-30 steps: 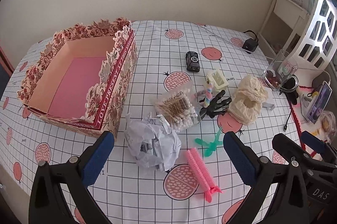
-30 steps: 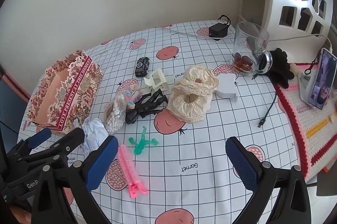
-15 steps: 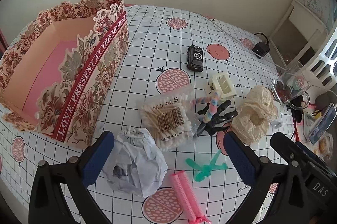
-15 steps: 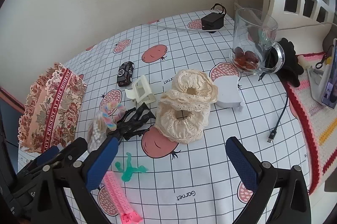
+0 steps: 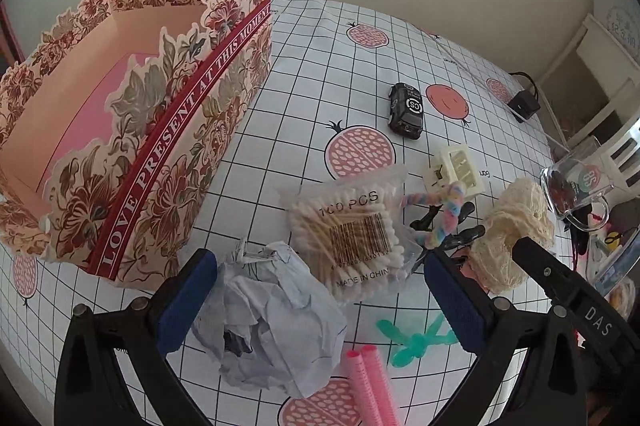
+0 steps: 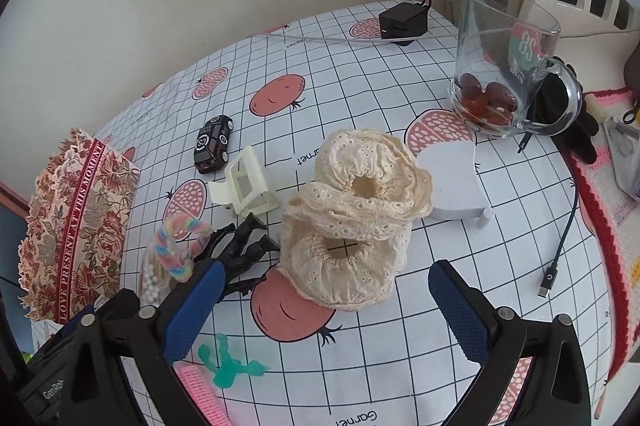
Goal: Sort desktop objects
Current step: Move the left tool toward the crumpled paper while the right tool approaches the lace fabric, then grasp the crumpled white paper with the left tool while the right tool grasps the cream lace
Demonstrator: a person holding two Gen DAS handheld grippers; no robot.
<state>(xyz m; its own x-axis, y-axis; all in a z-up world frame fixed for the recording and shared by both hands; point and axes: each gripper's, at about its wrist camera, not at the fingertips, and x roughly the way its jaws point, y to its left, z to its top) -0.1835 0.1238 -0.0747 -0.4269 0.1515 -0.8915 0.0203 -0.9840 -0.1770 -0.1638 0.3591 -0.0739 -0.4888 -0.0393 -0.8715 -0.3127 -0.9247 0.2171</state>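
— Where could a gripper get through?

— Along the desk's (image 6: 360, 74) far edge: bare cloth around the toy car (image 6: 213, 143), up to the charger (image 6: 402, 22) in the far right corner.

— And nearer?

— Crowded. Crumpled paper (image 5: 272, 318), the cotton swab bag (image 5: 356, 234), a black claw clip (image 6: 236, 258) and lace cuffs (image 6: 356, 214) sit close together. The floral box (image 5: 132, 130) walls off the left edge; the glass mug (image 6: 504, 62) guards the right.

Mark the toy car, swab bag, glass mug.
Black toy car (image 5: 407, 105), left wrist view, roof.
Clear cotton-swab bag (image 5: 356, 238), left wrist view, barcode label.
Clear glass mug (image 6: 500, 66), right wrist view, side wall.
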